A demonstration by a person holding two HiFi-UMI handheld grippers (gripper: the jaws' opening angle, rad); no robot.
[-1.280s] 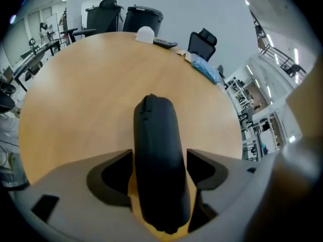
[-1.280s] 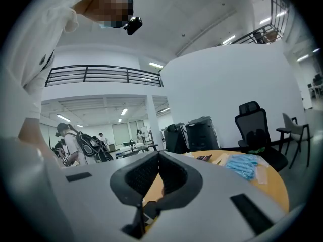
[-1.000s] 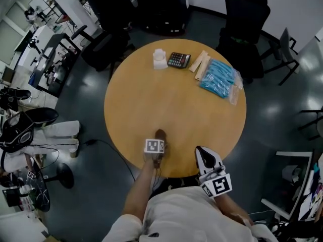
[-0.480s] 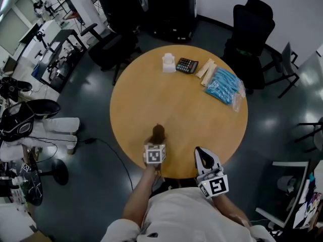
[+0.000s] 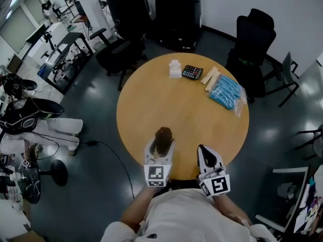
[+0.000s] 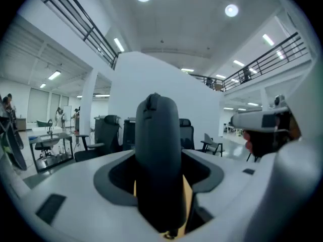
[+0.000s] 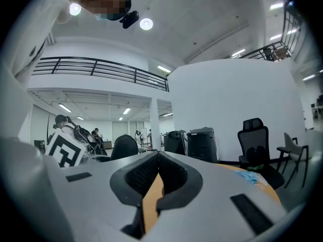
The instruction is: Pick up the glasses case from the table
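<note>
Two jaws of the left gripper (image 5: 160,147) are standing fairly wide and pressing on the sides of the dark case (image 6: 157,155), gripping it between them. Seen along the jaws, the case is standing upright, its long axis running bottom to top, with the rounded end up and the lower end sitting down in the gap. From the head view it is sticking out ahead of the gripper, over the near edge of the round table (image 5: 181,105). Just to the right, the right gripper (image 5: 205,153) is hanging with its jaws closed tip to tip on nothing. Far ahead, across the table, a calculator (image 5: 192,72) and a blue packet (image 5: 226,92) are lying.
</note>
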